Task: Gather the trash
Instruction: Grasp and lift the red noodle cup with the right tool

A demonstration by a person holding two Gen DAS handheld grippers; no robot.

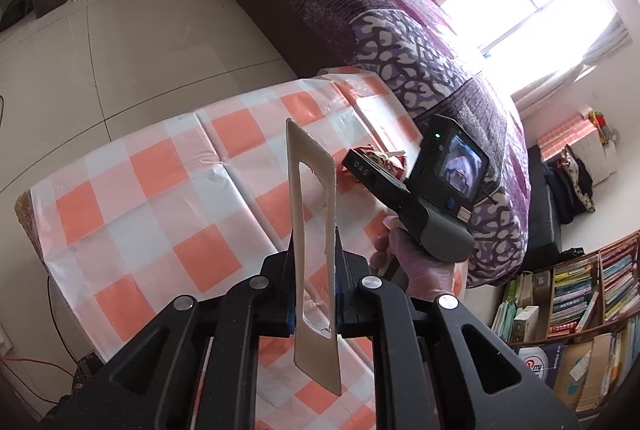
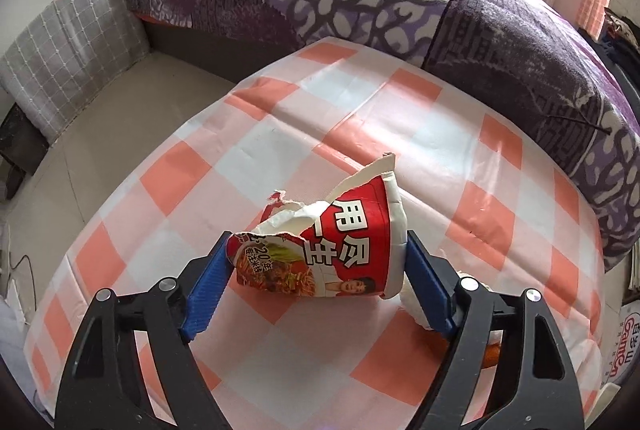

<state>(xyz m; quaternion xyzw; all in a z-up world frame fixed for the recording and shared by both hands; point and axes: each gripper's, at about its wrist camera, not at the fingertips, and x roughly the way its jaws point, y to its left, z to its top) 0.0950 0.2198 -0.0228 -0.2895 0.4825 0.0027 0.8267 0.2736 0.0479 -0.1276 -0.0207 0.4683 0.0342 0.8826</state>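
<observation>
Clamped between the blue pads of the right claw (image 2: 318, 262), a torn red-and-white paper noodle cup (image 2: 328, 246) hangs above the orange-and-white checked surface (image 2: 280, 134). Left claw (image 1: 316, 270) pinches a flat white cardboard frame with a rectangular cutout (image 1: 314, 230), upright over the same surface, beside the purple patterned bed (image 1: 380, 30).

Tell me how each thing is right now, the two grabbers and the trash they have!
left gripper: shut on the cardboard frame.
cardboard frame: flat, window cut out, held upright above the table.
right gripper: shut on the noodle cup.
noodle cup: torn, crushed, on its side.
checkered tablecloth: spread out, creased.
</observation>
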